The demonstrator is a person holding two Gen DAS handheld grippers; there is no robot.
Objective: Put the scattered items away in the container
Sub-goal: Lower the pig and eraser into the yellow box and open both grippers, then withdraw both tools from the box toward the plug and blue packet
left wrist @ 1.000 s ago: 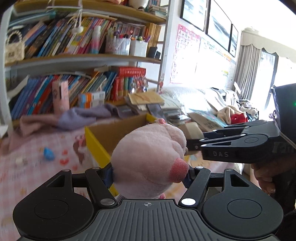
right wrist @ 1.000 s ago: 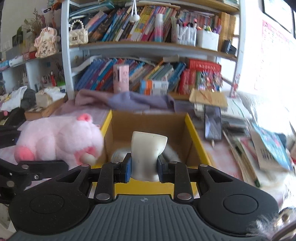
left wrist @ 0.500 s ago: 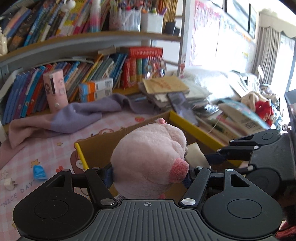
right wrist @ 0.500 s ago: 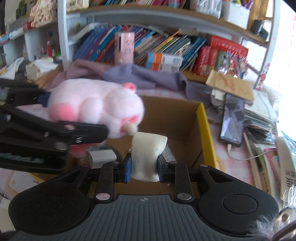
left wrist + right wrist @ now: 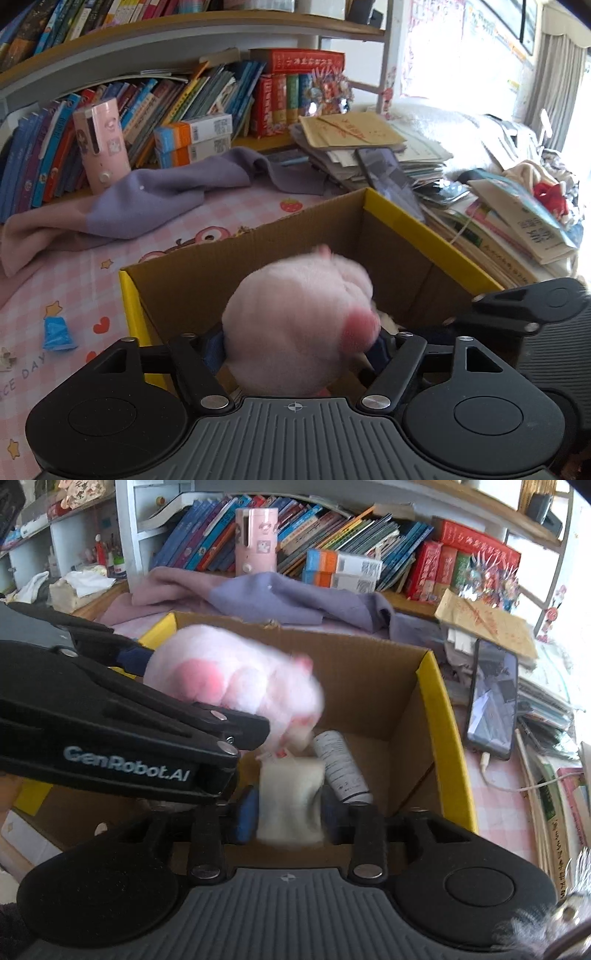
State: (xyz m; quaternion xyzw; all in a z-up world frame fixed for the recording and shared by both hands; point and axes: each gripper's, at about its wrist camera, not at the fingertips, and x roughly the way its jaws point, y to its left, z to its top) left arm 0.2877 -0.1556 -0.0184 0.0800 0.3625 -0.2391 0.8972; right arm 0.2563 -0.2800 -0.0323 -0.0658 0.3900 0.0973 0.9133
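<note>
My left gripper (image 5: 299, 341) is shut on a pink plush pig (image 5: 295, 325) and holds it over the open cardboard box with yellow flaps (image 5: 428, 229). The plush also shows in the right wrist view (image 5: 236, 686), blurred, above the box (image 5: 432, 701). My right gripper (image 5: 290, 810) is shut on a white cloth pouch (image 5: 290, 797), low inside the box. A white cylinder bottle (image 5: 341, 768) lies on the box floor. The left gripper's body (image 5: 110, 738) crosses the right wrist view.
A blue packet (image 5: 57, 332) lies on the pink checked tablecloth (image 5: 74, 280) left of the box. A purple cloth (image 5: 162, 195), a pink canister (image 5: 101, 146), bookshelves, a phone (image 5: 493, 698) and stacked papers (image 5: 480, 206) surround the box.
Both grippers have moved forward and down into the box with their loads. The plush and the pouch are blurred with motion now.
</note>
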